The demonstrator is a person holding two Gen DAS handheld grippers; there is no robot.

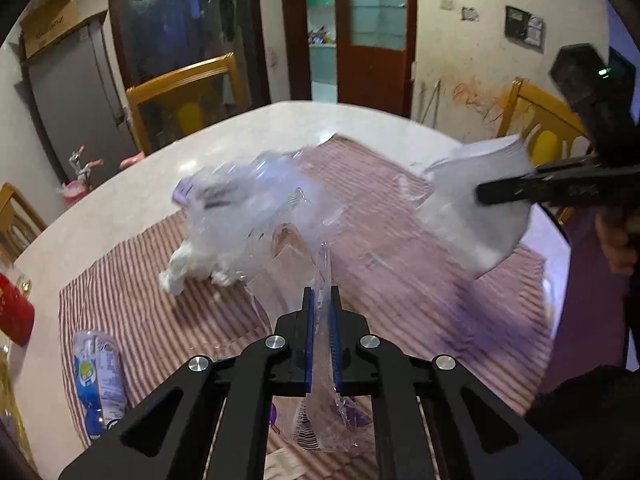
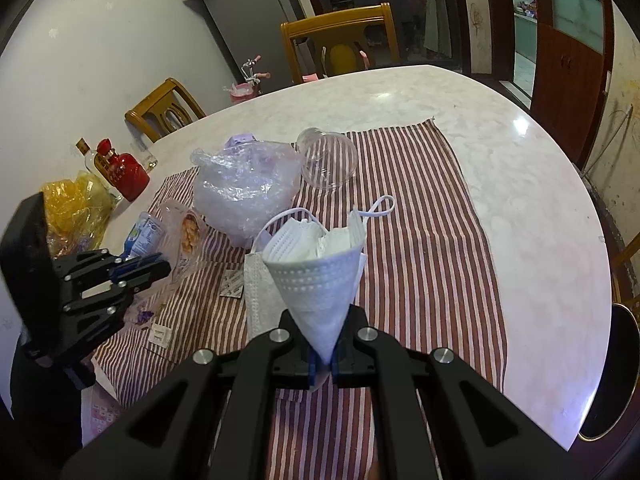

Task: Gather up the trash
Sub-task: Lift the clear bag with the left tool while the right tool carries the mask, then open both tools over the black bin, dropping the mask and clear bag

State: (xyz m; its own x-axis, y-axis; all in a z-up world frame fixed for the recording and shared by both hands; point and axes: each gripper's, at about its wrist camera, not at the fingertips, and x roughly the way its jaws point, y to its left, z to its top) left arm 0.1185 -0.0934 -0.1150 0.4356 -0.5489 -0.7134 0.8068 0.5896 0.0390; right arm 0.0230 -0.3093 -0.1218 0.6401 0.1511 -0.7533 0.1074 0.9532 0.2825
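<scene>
Broadly, a round marble table (image 2: pixel 500 168) carries a red-striped cloth (image 2: pixel 420 240). On the cloth sits a crumpled clear plastic bag (image 2: pixel 244 188), with a clear cup (image 2: pixel 330 158) lying just beside it. The right gripper (image 2: pixel 322 364) is clamped on a folded white face mask (image 2: pixel 316 280), held above the cloth; the left gripper (image 1: pixel 321 308) pinches a clear plastic wrapper (image 1: pixel 320 264).

Ahead of you a striped cloth (image 2: pixel 420 216) covers part of the marble table (image 2: pixel 520 200). A red bottle (image 2: pixel 127 176) stands near the table's left edge, beside a clear bottle (image 2: pixel 89 156). Wooden chairs (image 2: pixel 340 36) ring the table, and a grey cabinet (image 1: pixel 76 96) stands behind them.
</scene>
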